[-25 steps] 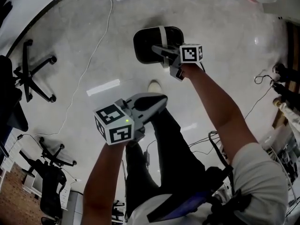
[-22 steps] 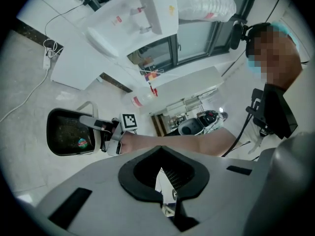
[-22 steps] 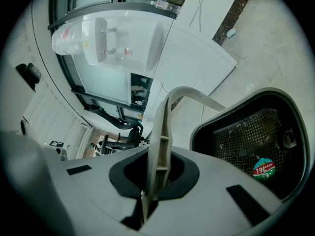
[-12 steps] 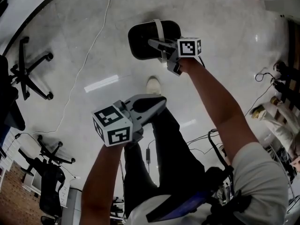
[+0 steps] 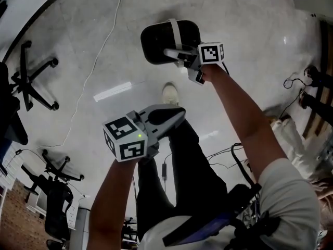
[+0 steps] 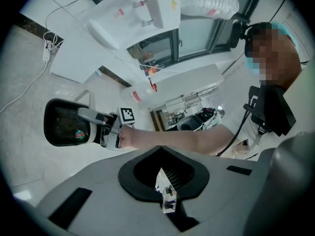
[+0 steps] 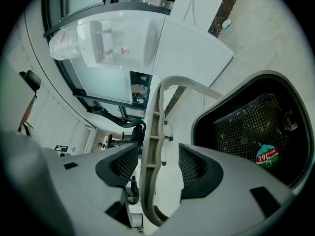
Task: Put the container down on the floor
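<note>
The black mesh container (image 5: 156,40) with a pale bail handle (image 5: 176,33) appears to rest on the grey floor ahead of my feet. My right gripper (image 5: 174,55) reaches level to that handle. Its jaws have just been opening: the handle (image 7: 152,122) stands between them, close to the left pad, with a clear gap on the right, so my right gripper (image 7: 155,161) is open. A round sticker lies inside the container (image 7: 261,127). My left gripper (image 5: 179,111) hangs over my leg, shut and empty. The left gripper view (image 6: 162,166) also shows the container (image 6: 61,124).
Two office chairs (image 5: 31,77) (image 5: 57,171) stand at the left. A white cable (image 5: 99,61) runs across the floor. My shoe (image 5: 170,94) is just short of the container. Cables (image 5: 296,87) lie at the right. A water dispenser (image 7: 118,38) stands by the wall.
The right gripper's jaws, earlier closed on the handle, now stand apart around it. The container has shifted slightly up and left in the picture. The left gripper has stayed put.
</note>
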